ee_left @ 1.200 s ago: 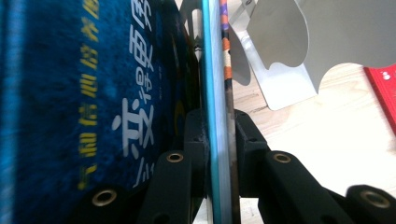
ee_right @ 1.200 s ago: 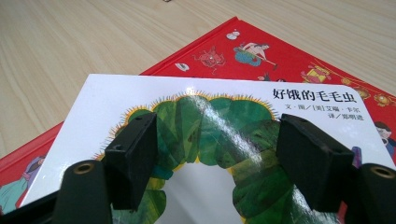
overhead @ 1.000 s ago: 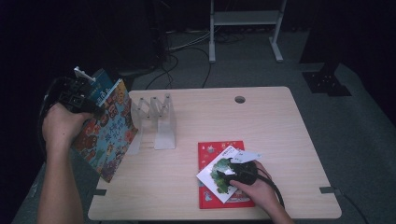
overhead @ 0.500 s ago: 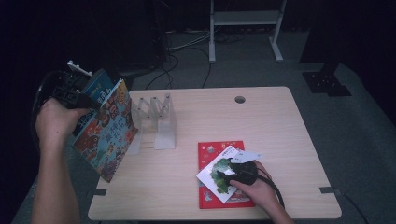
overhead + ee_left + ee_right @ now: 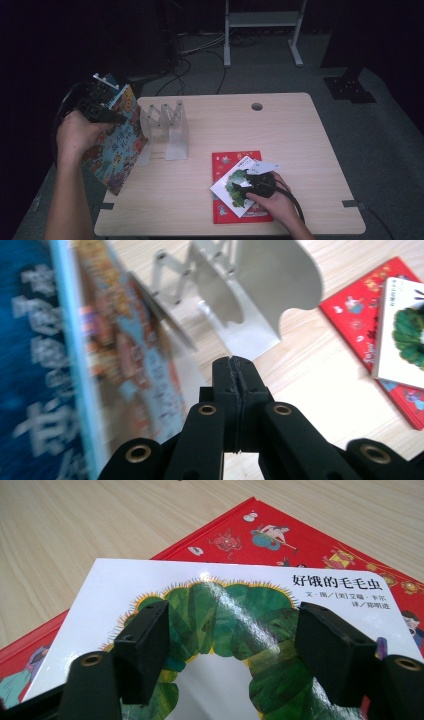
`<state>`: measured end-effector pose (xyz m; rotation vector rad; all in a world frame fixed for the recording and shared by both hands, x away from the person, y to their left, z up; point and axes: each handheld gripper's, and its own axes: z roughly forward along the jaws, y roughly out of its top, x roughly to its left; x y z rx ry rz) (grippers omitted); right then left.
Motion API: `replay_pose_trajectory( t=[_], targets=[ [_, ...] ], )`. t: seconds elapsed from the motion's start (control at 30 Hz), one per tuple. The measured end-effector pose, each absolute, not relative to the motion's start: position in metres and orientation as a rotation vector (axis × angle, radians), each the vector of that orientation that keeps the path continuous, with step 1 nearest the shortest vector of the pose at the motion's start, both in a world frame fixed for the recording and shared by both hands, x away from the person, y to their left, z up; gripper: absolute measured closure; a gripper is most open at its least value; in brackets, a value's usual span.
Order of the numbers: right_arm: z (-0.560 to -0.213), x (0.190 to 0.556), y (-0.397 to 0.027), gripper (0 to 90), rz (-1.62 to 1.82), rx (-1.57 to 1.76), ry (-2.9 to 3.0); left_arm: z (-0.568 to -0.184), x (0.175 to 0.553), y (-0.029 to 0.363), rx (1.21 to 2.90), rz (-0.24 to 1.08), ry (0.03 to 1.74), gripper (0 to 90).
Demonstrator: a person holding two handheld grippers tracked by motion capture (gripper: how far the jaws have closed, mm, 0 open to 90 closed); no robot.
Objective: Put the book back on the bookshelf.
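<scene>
In the high view the left gripper (image 5: pixel 102 102) sits at about nine o'clock, off the left edge of the wooden surface (image 5: pixel 280 127), raised in the person's left hand (image 5: pixel 75 135). A colourful picture book (image 5: pixel 116 145) stands tilted just below and beside it, its lower corner hanging past the edge of the surface at about eight o'clock, and a clear folding book rack (image 5: pixel 167 127) stands just to the right of the book. At about five o'clock the right gripper (image 5: pixel 245 187) rests in the right hand (image 5: pixel 275 202) on a white book with a green caterpillar (image 5: pixel 235 187), which lies askew on top of a red book (image 5: pixel 232 162). In the left gripper view the jaws are pressed flat together with nothing between them, having just finished closing; the colourful picture book (image 5: pixel 120 350) rises blurred at nine o'clock, apart from the tips, the rack (image 5: pixel 250 295) stands at twelve o'clock and the red book (image 5: pixel 365 305) with the white book (image 5: pixel 402 330) on it lies at three o'clock. In the right gripper view the jaws stand partly apart over the cover of the white book (image 5: pixel 230 615), one at each side of the green caterpillar; whether they press on the cover I cannot tell. The red book (image 5: pixel 310 535) shows beneath it from twelve to two o'clock.
</scene>
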<state>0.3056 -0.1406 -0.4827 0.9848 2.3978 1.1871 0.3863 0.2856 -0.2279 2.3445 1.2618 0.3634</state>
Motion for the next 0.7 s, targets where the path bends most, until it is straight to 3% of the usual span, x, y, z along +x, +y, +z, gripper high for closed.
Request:
replay_pose_trajectory(
  t=[0.43,0.7],
  targets=[
    [-0.475,0.302,-0.150,30.9,1.187,0.967,2.403,-0.268,0.383,0.248,2.349,0.251,1.062,85.3],
    [-0.473,0.300,-0.162,31.0,1.180,0.977,2.386,-0.297,0.380,0.231,2.375,0.209,0.933,71.1]
  ],
)
